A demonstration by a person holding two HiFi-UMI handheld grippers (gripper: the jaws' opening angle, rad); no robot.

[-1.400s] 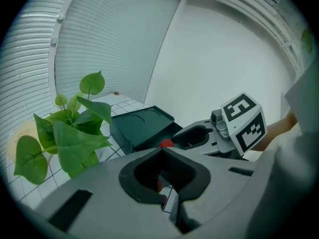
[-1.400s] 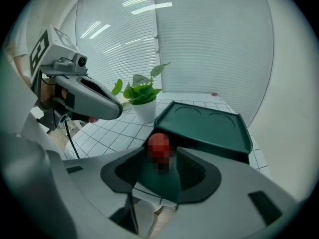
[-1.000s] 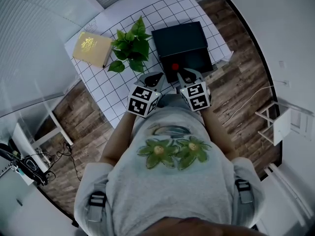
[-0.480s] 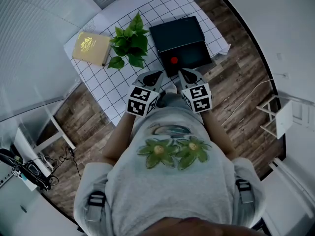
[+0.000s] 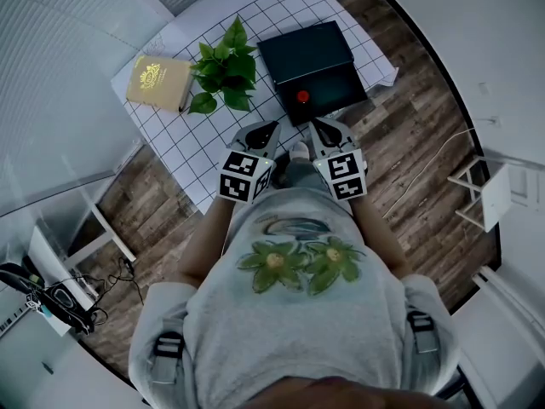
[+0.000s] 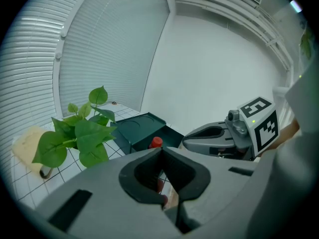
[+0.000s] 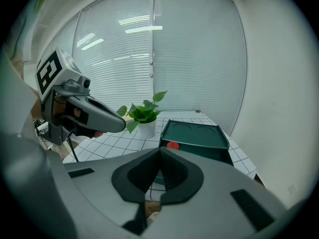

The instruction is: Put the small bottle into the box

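Drawn back from the box (image 5: 311, 51): left gripper (image 5: 264, 129) and right gripper (image 5: 320, 127), both empty.
Each is clenched tip to tip on nothing, side by side. Ahead, between their tips, the red-capped small bottle (image 5: 302, 96) sits inside the open box; a potted plant (image 5: 223, 65) is ahead-left of the left gripper.
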